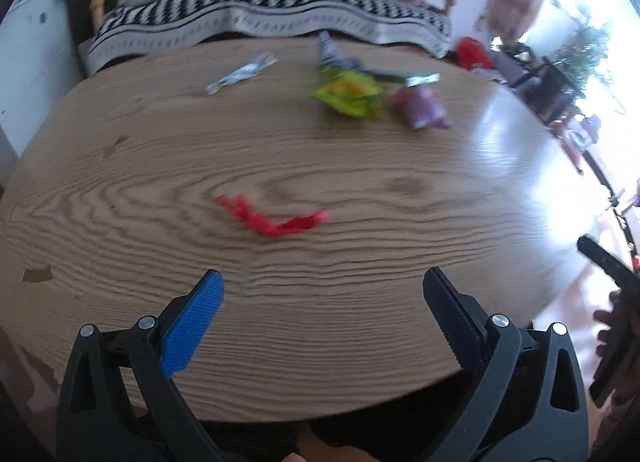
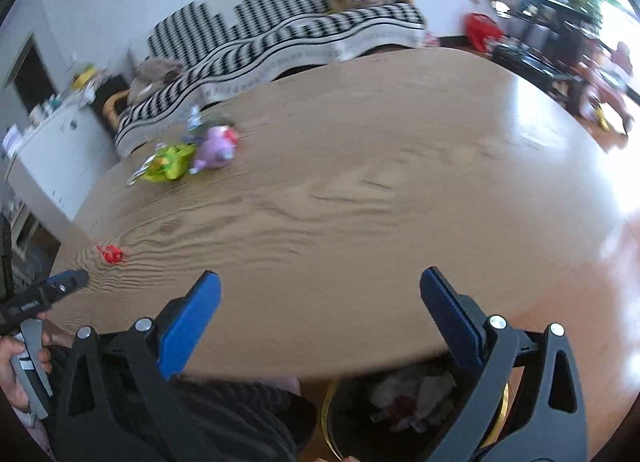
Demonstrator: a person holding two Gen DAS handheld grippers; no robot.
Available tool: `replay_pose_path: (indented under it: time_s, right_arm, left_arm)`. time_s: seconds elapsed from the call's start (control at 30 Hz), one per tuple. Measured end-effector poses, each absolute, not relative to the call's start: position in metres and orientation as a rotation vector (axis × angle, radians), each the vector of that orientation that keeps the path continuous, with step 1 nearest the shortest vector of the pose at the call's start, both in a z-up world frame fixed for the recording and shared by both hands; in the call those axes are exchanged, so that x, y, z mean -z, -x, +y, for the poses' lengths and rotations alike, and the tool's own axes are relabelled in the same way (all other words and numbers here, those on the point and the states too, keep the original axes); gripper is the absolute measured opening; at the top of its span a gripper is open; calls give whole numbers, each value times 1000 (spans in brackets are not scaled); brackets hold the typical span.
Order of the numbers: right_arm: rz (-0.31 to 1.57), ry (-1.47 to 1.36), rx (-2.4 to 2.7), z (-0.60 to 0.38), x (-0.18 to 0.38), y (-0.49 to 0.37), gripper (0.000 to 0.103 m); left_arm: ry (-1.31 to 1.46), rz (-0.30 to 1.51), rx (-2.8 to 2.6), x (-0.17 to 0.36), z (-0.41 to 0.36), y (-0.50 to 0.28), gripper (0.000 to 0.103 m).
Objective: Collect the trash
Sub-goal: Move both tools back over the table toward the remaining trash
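A red wrapper lies on the oval wooden table, just ahead of my open, empty left gripper. Farther back lie a green-yellow wrapper, a purple wrapper, a silver-white wrapper and a grey one. In the right wrist view my right gripper is open and empty over the table's near edge. The red wrapper lies far to its left. The green wrapper and purple wrapper lie at the far left. A bin holding trash stands below the table edge.
A sofa with a black-and-white striped cover stands behind the table. A white cabinet is at the left. The left gripper shows at the left edge of the right wrist view. The right gripper shows at the right edge of the left wrist view.
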State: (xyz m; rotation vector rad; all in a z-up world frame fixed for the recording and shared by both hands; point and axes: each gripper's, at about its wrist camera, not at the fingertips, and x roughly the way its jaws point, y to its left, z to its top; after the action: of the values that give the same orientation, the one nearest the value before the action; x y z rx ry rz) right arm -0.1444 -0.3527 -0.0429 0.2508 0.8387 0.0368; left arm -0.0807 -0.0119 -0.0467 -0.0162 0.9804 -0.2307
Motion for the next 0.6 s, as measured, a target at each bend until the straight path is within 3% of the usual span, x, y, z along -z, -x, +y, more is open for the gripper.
replay_pose_path:
  time_s: [0.33, 0.6]
  right_arm:
    - [969, -54, -111, -283, 75, 51, 97]
    - [938, -95, -84, -245, 82, -49, 97]
  left_arm:
    - [-40, 1010, 157, 81, 0, 37, 97]
    - [-93, 965, 151, 88, -6, 11, 97]
